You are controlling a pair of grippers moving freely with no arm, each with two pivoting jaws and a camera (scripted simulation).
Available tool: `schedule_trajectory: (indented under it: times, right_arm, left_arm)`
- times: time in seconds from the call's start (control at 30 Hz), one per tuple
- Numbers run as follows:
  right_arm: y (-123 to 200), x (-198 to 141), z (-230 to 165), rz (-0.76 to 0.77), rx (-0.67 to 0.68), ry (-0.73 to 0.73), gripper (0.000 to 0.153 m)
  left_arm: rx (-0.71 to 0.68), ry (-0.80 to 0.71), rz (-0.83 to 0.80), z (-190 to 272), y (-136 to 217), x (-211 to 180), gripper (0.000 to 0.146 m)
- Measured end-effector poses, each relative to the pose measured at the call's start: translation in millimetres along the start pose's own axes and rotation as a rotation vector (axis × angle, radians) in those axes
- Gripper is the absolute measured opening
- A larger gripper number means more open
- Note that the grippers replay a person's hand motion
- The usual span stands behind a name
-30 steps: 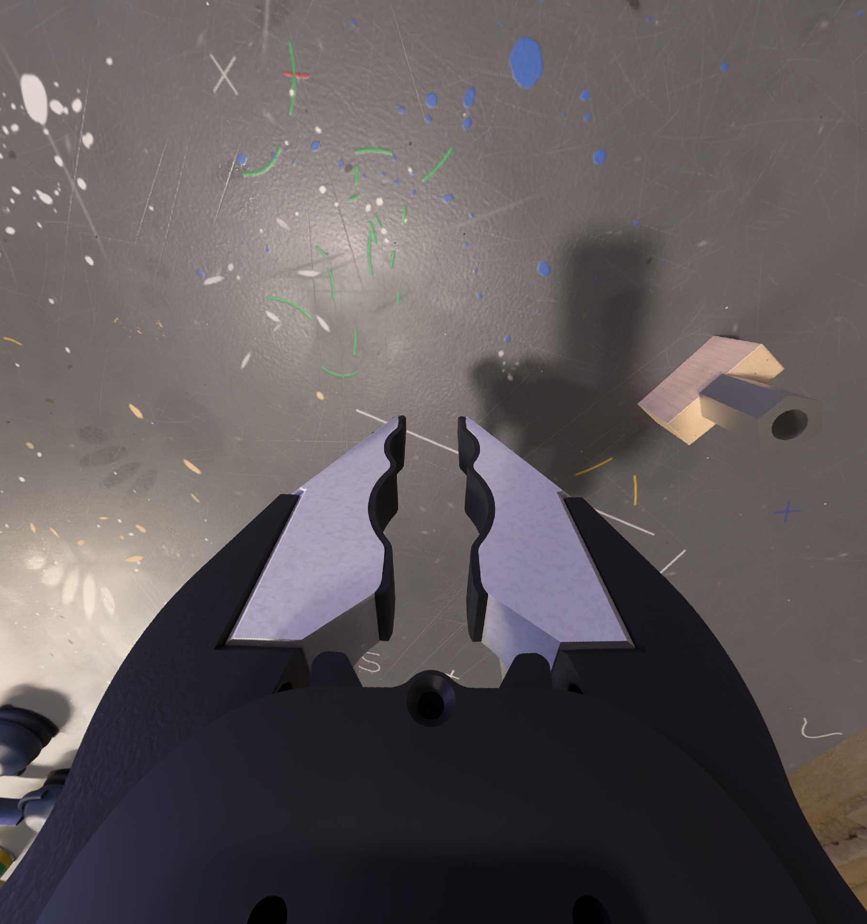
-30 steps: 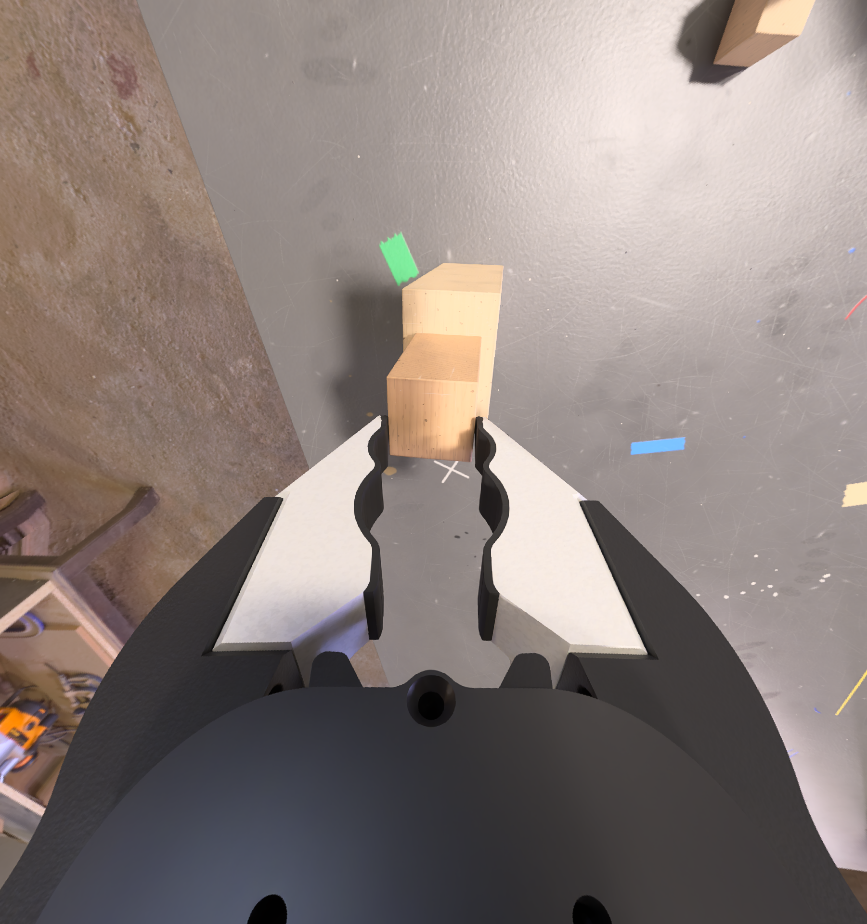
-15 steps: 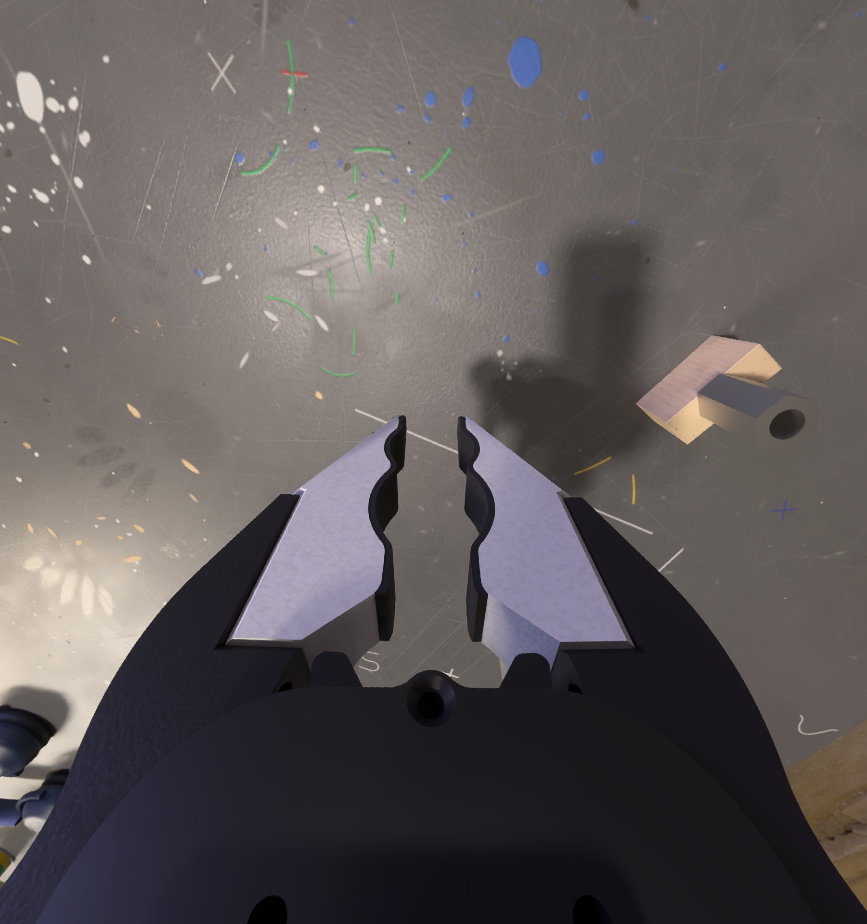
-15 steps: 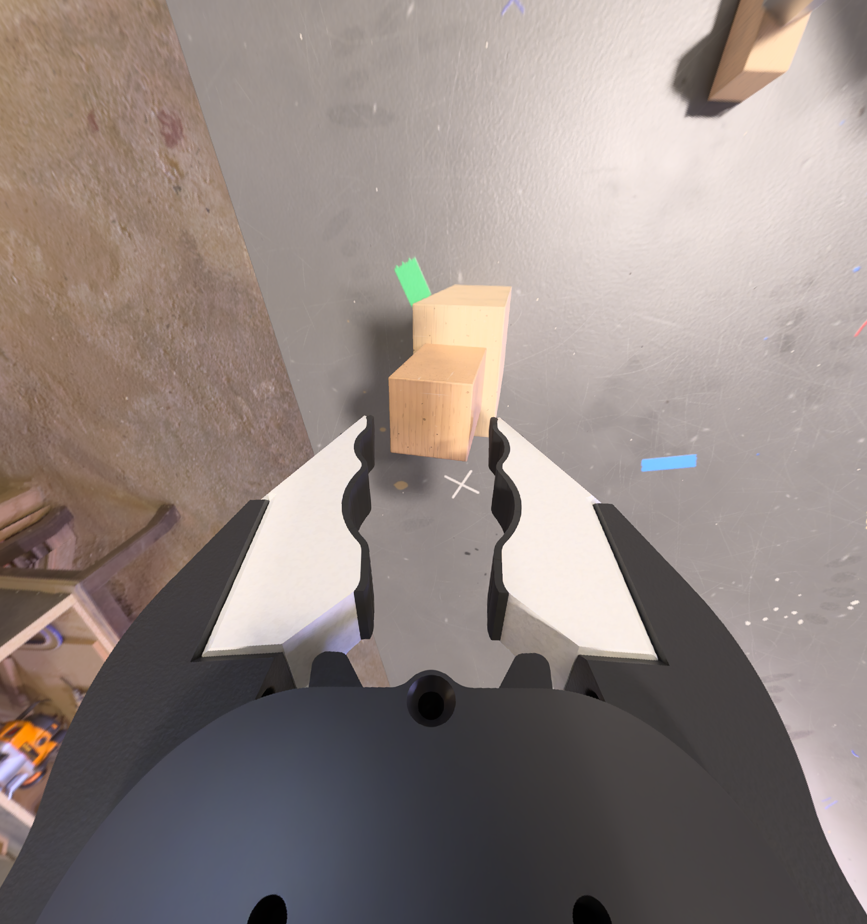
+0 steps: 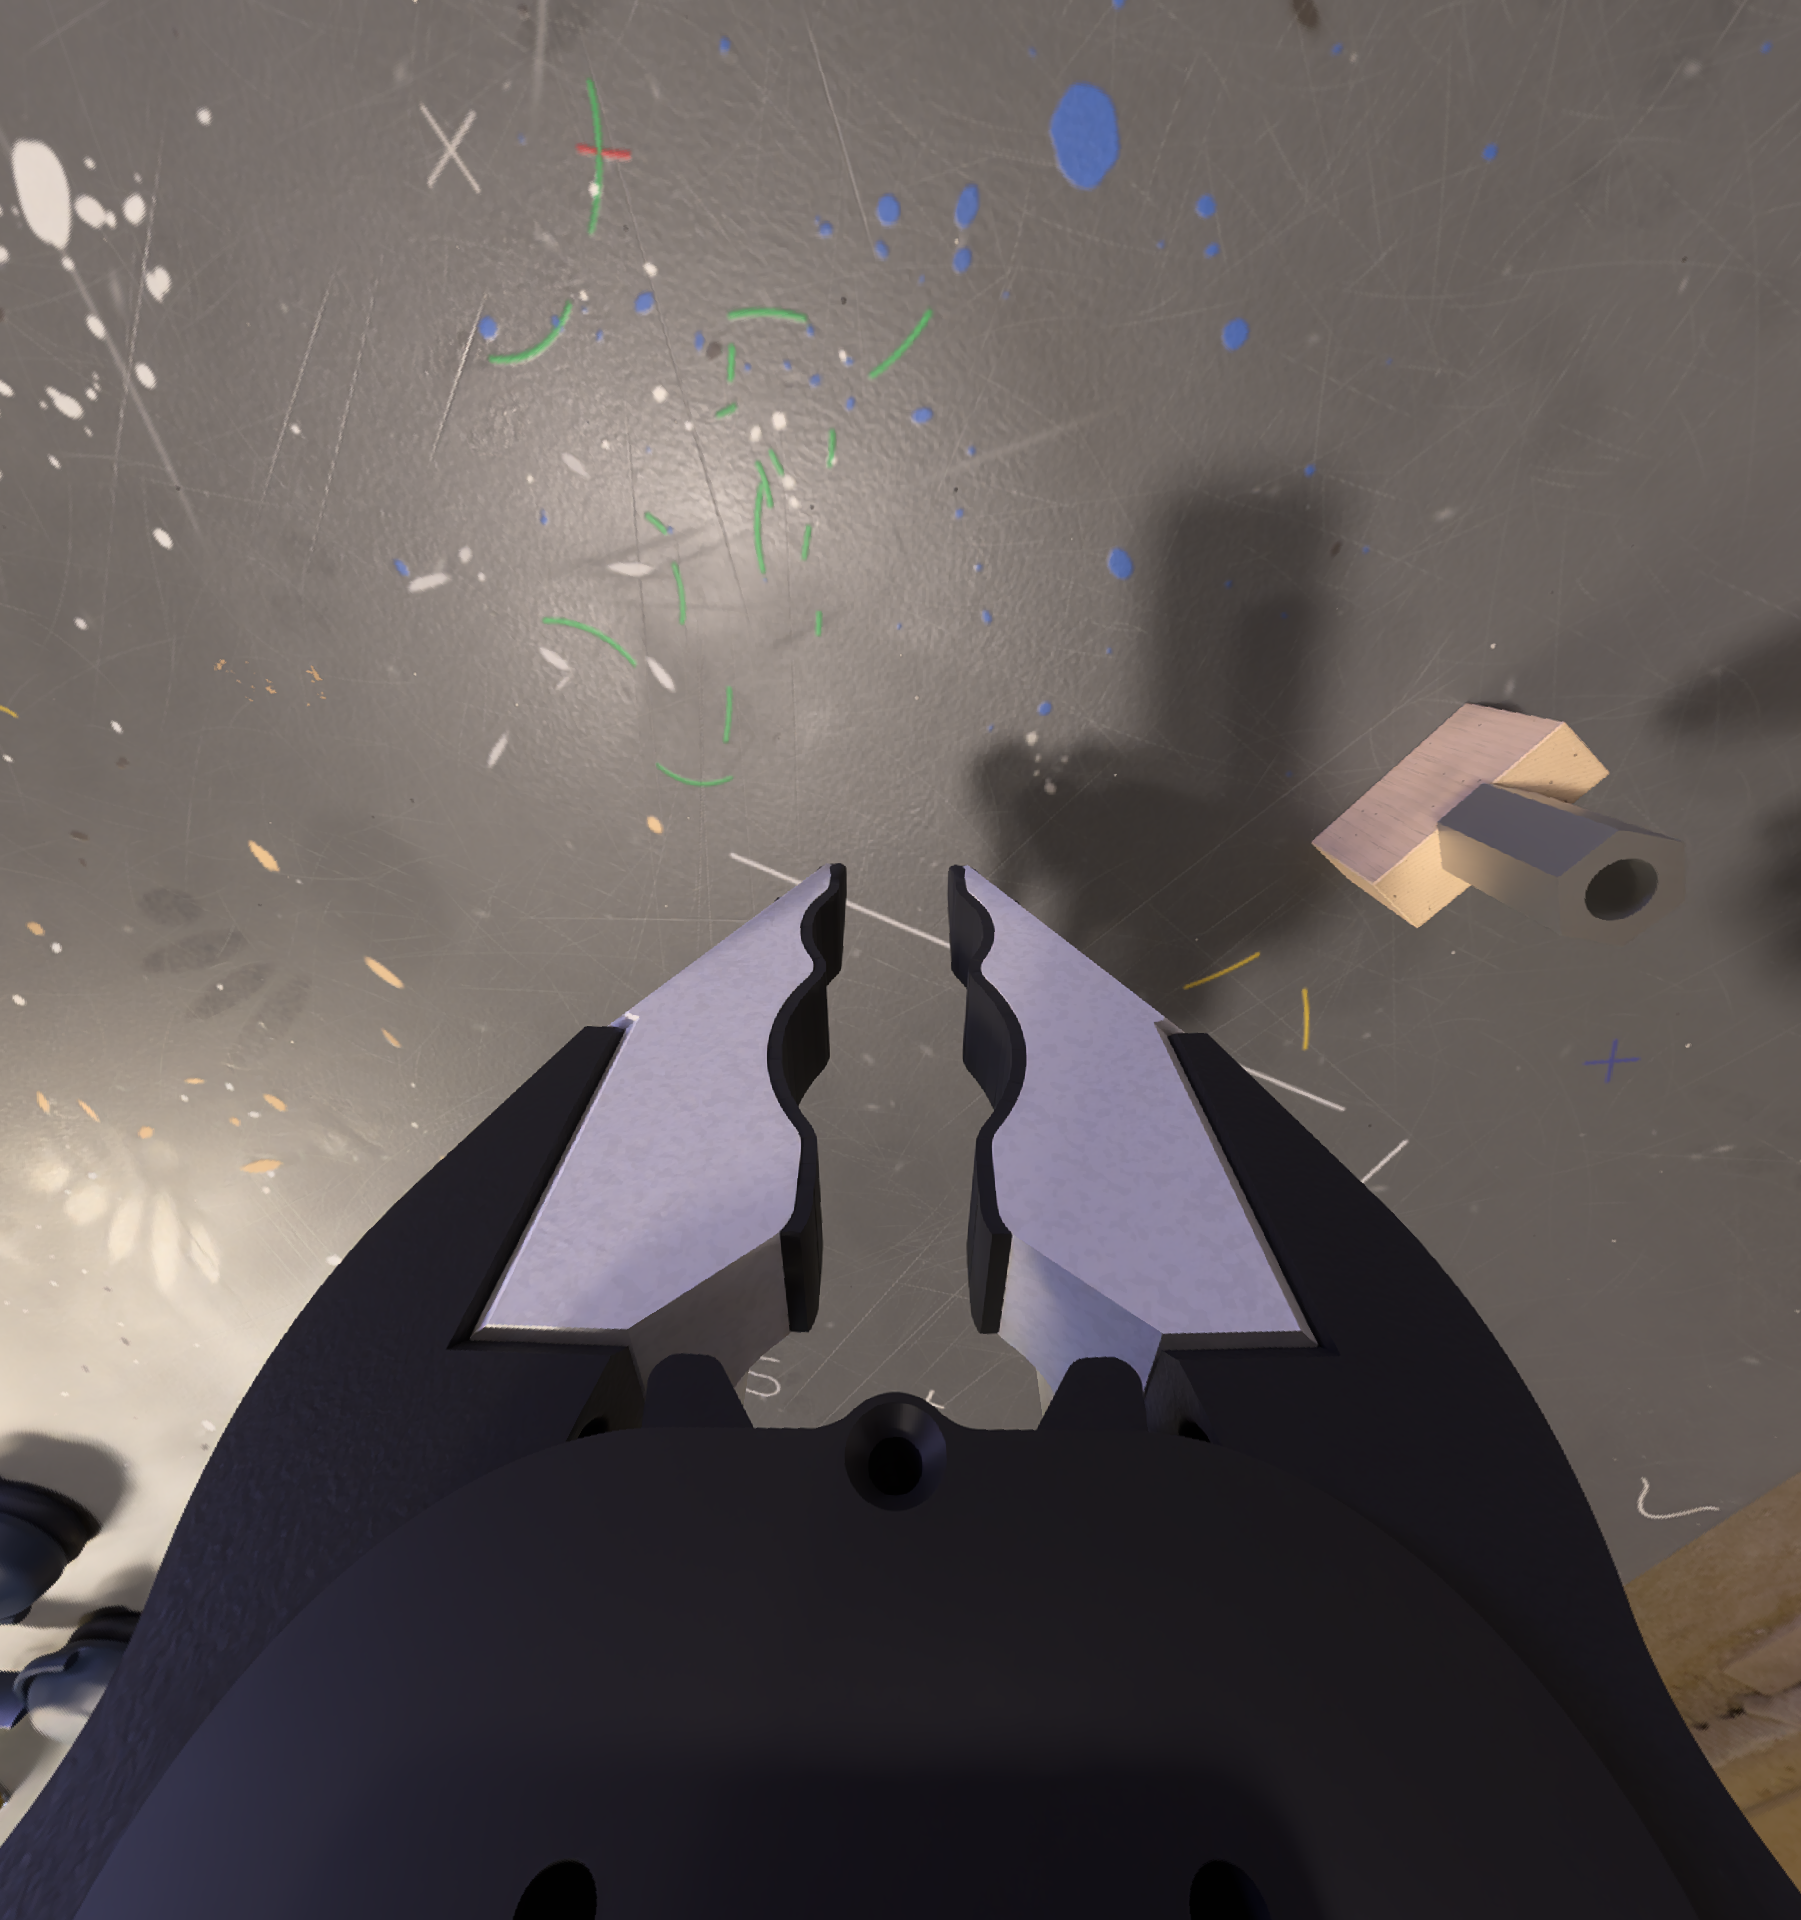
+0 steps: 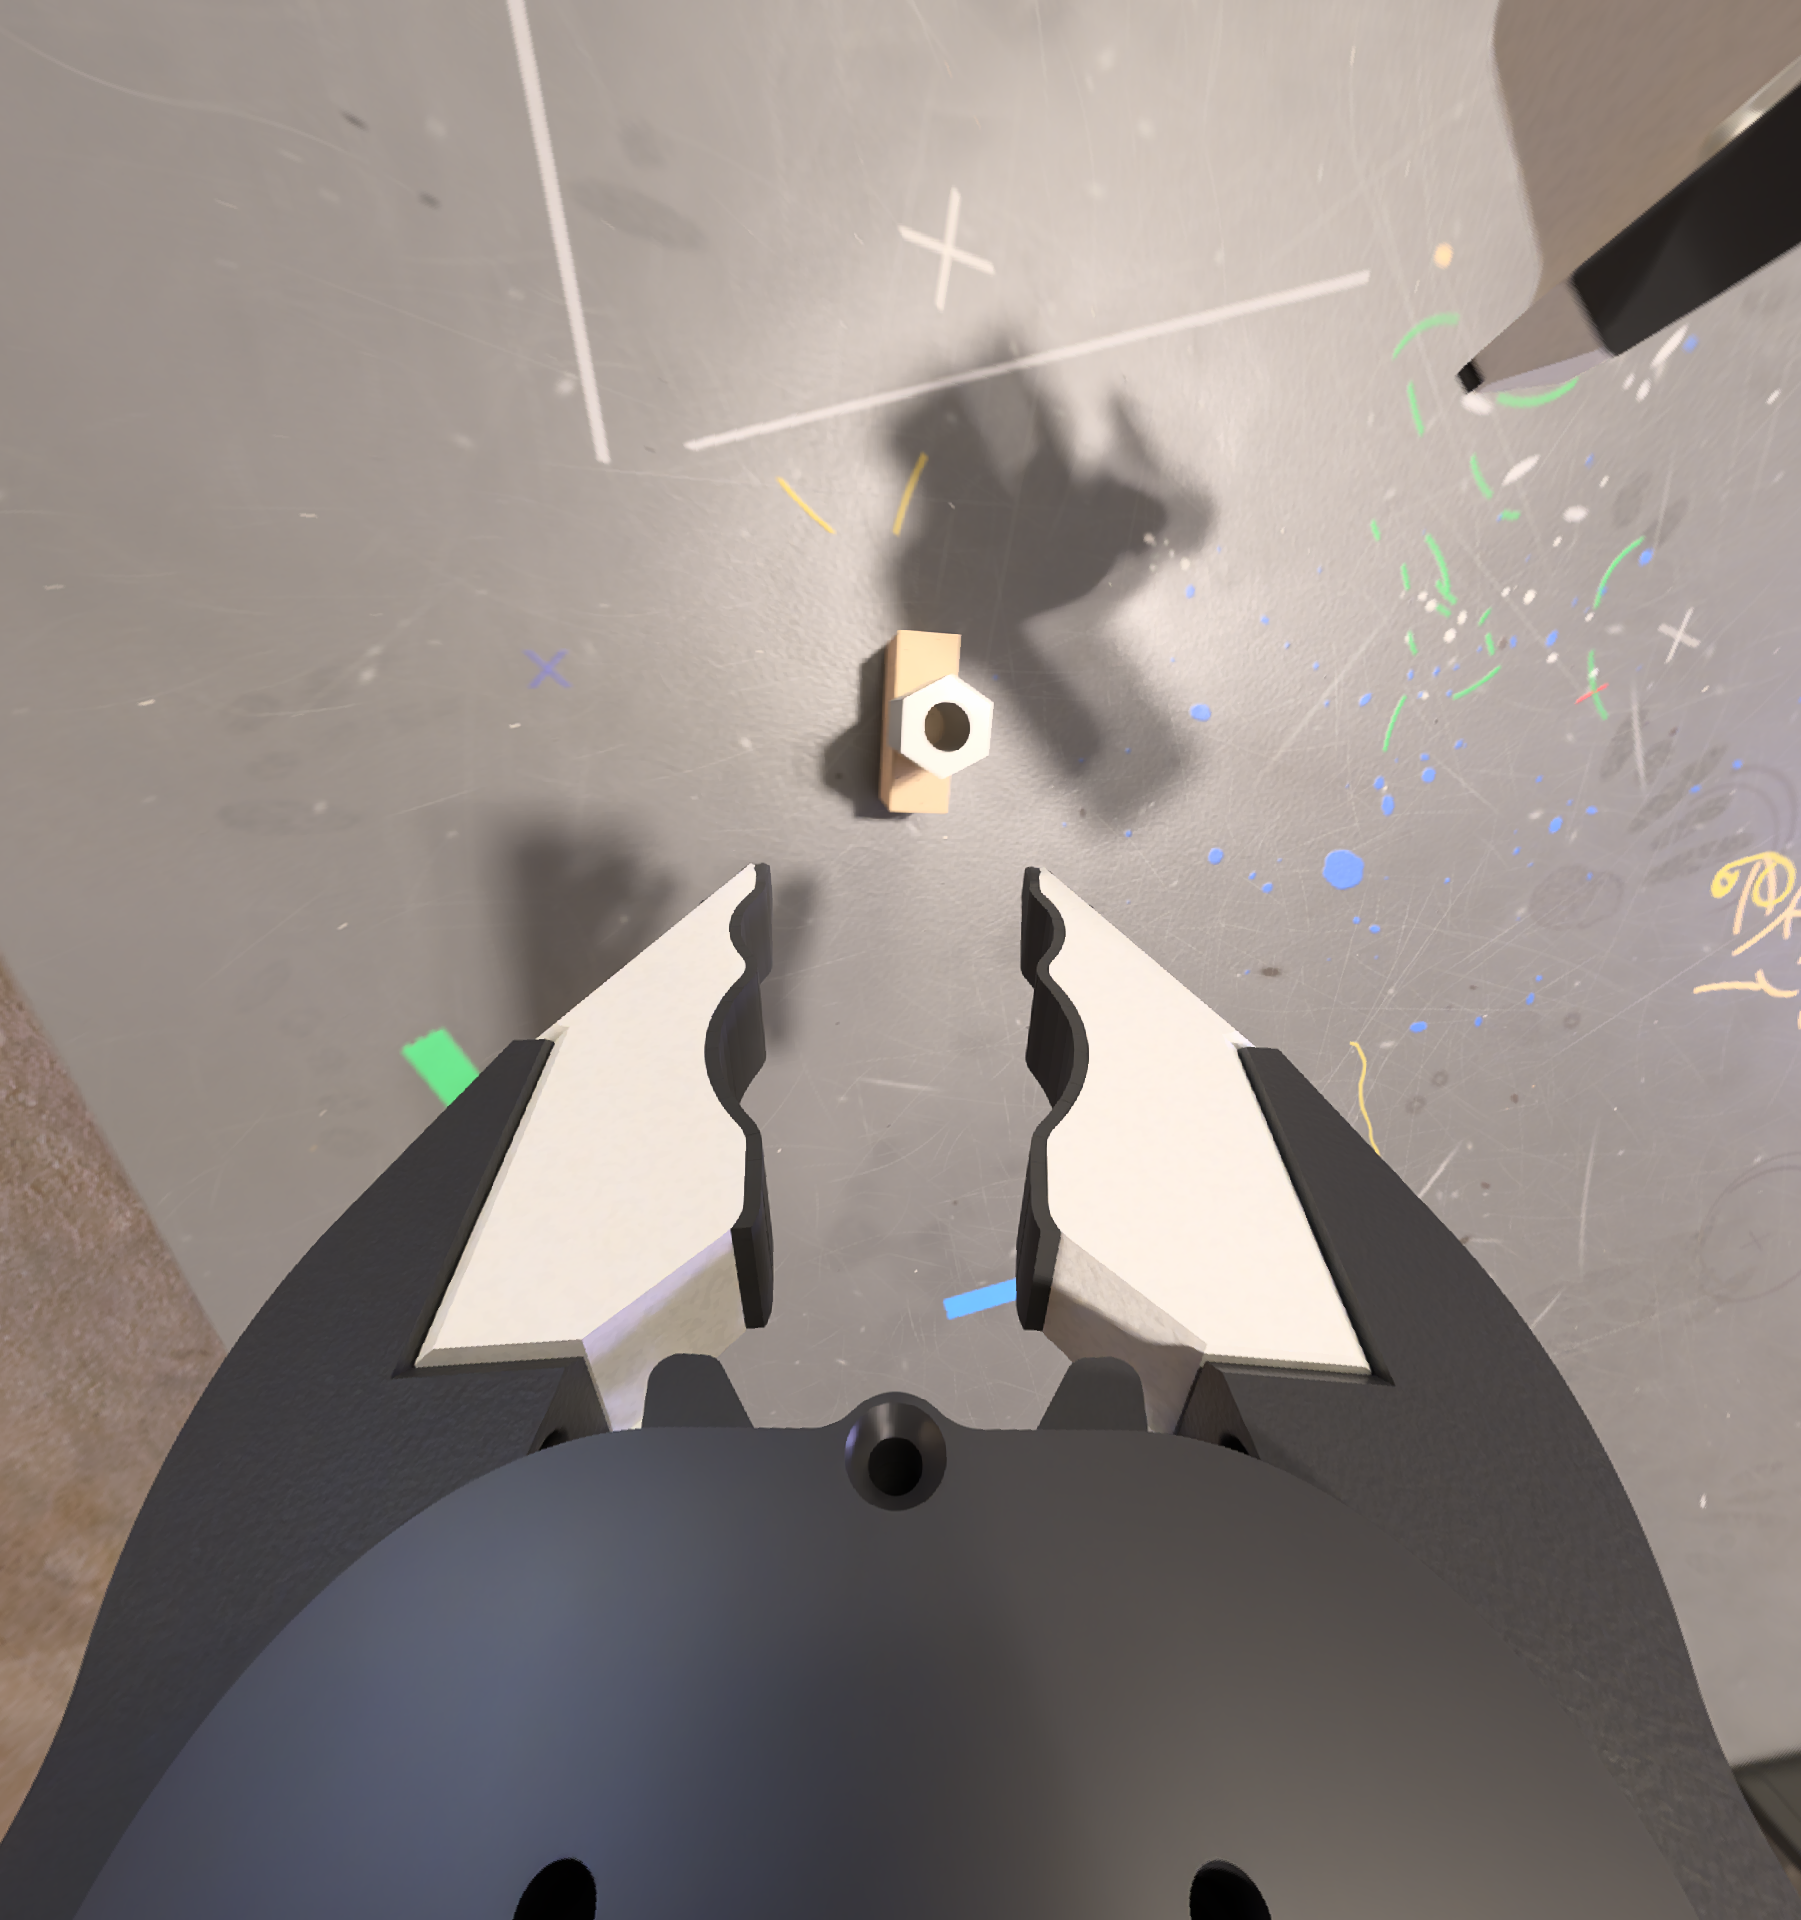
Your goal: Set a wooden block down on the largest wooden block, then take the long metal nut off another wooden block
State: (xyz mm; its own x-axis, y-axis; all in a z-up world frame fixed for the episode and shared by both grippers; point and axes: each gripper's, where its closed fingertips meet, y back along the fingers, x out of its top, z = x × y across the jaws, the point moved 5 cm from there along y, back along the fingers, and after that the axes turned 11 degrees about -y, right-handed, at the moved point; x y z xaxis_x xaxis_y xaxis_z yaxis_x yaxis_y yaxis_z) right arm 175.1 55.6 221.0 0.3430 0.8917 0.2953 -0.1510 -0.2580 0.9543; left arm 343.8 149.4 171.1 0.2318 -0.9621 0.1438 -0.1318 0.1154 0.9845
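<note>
A long hexagonal metal nut [image 6: 944,724] stands upright on a small flat wooden block [image 6: 917,665] on the grey table. My right gripper [image 6: 896,883] is open and empty, looking down on the nut, which lies just ahead of the fingertips. In the left wrist view the same block [image 5: 1415,821] and nut [image 5: 1571,862] lie off to the right. My left gripper [image 5: 897,883] is empty, its fingers a narrow gap apart, above bare table. The stacked wooden blocks are out of view.
The other gripper [image 6: 1654,208] shows at the top right of the right wrist view. Green tape [image 6: 439,1065] and blue tape [image 6: 979,1299] lie on the table. The table edge and brown floor [image 6: 34,1195] are at the left.
My right gripper opened, let go of the small wooden block on the larger block, and moved away to above the nut. My left gripper has not moved.
</note>
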Motion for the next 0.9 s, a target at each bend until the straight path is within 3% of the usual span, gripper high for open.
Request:
schedule_trajectory:
  times: [0.13, 0.4, 0.47, 0.53, 0.7, 0.9]
  right_arm:
    - [-43.9, 9.1, 13.4, -0.137, -0.064, -0.012, 0.052]
    - [-86.7, 8.7, 17.0, -0.244, 0.025, -0.072, 0.054]
    - [-93.2, 7.5, 15.6, -0.242, 0.024, -0.062, 0.047]
    - [-94.6, 6.9, 15.9, -0.249, 0.017, -0.052, 0.026]
    - [-59.5, 7.5, 19.6, -0.217, 0.026, -0.027, 0.025]
    - [43.5, -20.6, -2.3, -0.160, 0.084, 0.062, 0.025]
  left_arm:
    - [-0.004, 0.002, -0.001, 0.0, 0.1, 0.1, 0.019]
    - [-0.004, 0.000, -0.001, 0.0, -0.1, 0.3, 0.019]
    - [-0.003, -0.002, 0.001, 0.0, -0.2, 0.3, 0.019]
    - [-0.001, -0.004, 0.001, 0.0, -0.2, 0.4, 0.019]
    - [0.001, -0.006, 0.003, 0.0, -0.4, 0.2, 0.019]
    - [0.006, -0.011, 0.006, 0.0, -0.6, 0.2, 0.019]
